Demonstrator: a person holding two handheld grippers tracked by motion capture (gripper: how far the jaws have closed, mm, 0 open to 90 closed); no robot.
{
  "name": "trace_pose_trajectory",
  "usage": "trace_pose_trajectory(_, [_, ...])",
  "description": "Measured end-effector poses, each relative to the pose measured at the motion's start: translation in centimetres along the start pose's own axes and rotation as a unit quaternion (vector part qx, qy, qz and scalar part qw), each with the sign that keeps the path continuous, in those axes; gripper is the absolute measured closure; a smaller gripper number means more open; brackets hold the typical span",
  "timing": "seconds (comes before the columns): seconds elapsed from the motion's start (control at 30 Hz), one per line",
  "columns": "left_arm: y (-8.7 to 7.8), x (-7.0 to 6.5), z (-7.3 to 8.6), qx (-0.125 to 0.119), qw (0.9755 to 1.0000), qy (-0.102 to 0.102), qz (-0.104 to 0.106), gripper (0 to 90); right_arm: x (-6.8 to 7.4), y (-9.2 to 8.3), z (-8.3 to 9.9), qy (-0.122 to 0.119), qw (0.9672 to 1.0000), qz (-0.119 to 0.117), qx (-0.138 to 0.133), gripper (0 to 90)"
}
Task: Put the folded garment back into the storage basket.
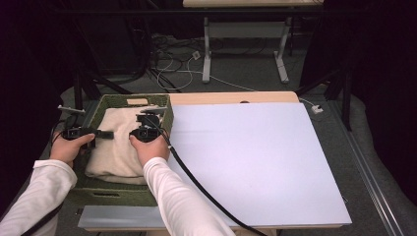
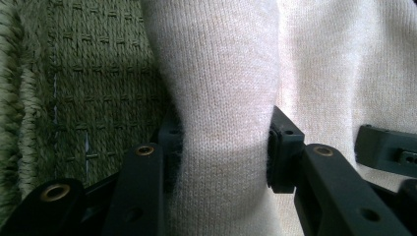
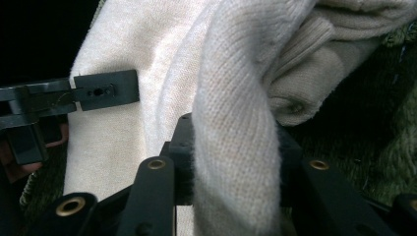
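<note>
Cream sweater [image 1: 118,147] hides basket [image 1: 105,196] floor; cuff bunched.

Cream knitted garment [image 1: 120,142], folded and rumpled, inside a green woven basket [image 1: 164,105] at the table's left end.

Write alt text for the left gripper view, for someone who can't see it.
Two black jaws of the left gripper pinch a thick fold of cream knitted sweater. To the left is the green woven basket wall; the other gripper's jaw tip shows at the right edge.
</note>
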State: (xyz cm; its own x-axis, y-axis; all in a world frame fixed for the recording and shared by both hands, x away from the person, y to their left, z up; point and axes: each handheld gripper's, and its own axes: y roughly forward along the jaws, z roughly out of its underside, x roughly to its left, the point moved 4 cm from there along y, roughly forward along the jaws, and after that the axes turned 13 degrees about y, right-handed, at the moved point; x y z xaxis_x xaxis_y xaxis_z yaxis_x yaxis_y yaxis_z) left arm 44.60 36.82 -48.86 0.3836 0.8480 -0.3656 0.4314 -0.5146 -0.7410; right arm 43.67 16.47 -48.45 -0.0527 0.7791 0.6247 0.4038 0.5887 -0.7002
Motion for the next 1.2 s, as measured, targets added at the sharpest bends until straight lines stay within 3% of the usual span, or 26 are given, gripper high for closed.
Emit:
trace_pose_trajectory(0.47, [0.5,0.1,0.4,0.009,0.9999,0.002,-0.006,60.4,-0.4,0.5,0.1,-0.007,0.9998,0.015,0.009,62.1])
trace_pose_trajectory(0.57, [0.7,0.2,0.4,0.010,0.9994,0.014,-0.029,58.0,-0.6,0.7,0.2,-0.018,0.9995,0.026,0.006,59.9])
trace_pose_trajectory(0.63, [0.8,0.2,0.4,0.021,0.9958,0.041,-0.079,52.0,-0.7,0.7,0.2,-0.033,0.9985,0.043,-0.001,57.1])
trace_pose_trajectory(0.67, [0.9,0.1,0.4,0.025,0.9943,0.048,-0.092,50.6,-0.8,0.6,0.1,-0.043,0.9976,0.053,-0.009,57.3])
trace_pose_trajectory(0.73, [1.1,-0.2,0.1,0.019,0.9881,0.082,-0.129,42.4,-0.8,0.2,-0.2,-0.076,0.9947,0.057,-0.039,52.5])
trace_pose_trajectory(0.77, [0.9,-0.3,0.0,0.024,0.9836,0.099,-0.149,40.5,-0.5,-0.1,-0.3,-0.087,0.9930,0.059,-0.054,51.0])
trace_pose_trajectory(0.8, [0.8,-0.4,-0.2,0.011,0.9803,0.110,-0.164,40.3,-0.5,-0.3,-0.5,-0.100,0.9915,0.055,-0.062,49.3])
trace_pose_trajectory(0.83, [0.5,-0.6,-0.4,0.009,0.9815,0.110,-0.156,40.2,-0.4,-0.6,-0.6,-0.104,0.9911,0.051,-0.065,48.5])
trace_pose_trajectory(0.9, [0.5,-0.9,-0.7,-0.019,0.9799,0.135,-0.145,40.0,-0.4,-1.0,-0.7,-0.112,0.9902,0.052,-0.066,46.9])
trace_pose_trajectory(0.93, [0.3,-1.0,-0.8,-0.020,0.9798,0.141,-0.141,40.0,-0.5,-1.1,-0.7,-0.115,0.9896,0.055,-0.066,45.0])
trace_pose_trajectory(1.0, [0.3,-1.3,-0.9,-0.020,0.9809,0.134,-0.140,39.5,-0.6,-1.2,-0.7,-0.128,0.9882,0.062,-0.057,43.6])
trace_pose_trajectory(1.1, [0.6,-1.6,-0.9,-0.027,0.9848,0.120,-0.123,38.7,-0.7,-1.5,-0.7,-0.143,0.9862,0.064,-0.054,42.2])
trace_pose_trajectory(1.2, [0.6,-1.7,-0.8,-0.021,0.9860,0.119,-0.115,37.9,-0.6,-1.7,-0.7,-0.164,0.9835,0.059,-0.051,40.0])
